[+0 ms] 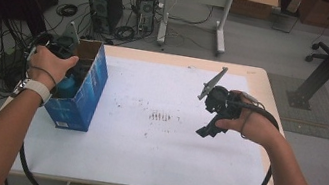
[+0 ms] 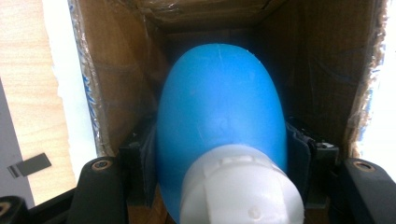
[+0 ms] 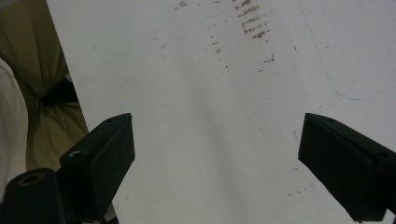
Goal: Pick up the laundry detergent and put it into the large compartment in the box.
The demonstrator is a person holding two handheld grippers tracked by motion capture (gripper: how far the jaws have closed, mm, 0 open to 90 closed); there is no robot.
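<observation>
The left gripper pinches a blue plastic bottle by its shoulders, inside the blue carton at the table's left. It looks smooth, light and slippery, so below the white cap seems safest. The right gripper hangs spread and empty.

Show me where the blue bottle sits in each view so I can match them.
High view: the blue bottle is far left, inside the open blue box, partly behind the left hand.
Left gripper view: it is centre frame, white cap nearest, clamped by the left gripper.
Right gripper view: not in it.
Shared landmark: the white sheet with brown marks.
</observation>
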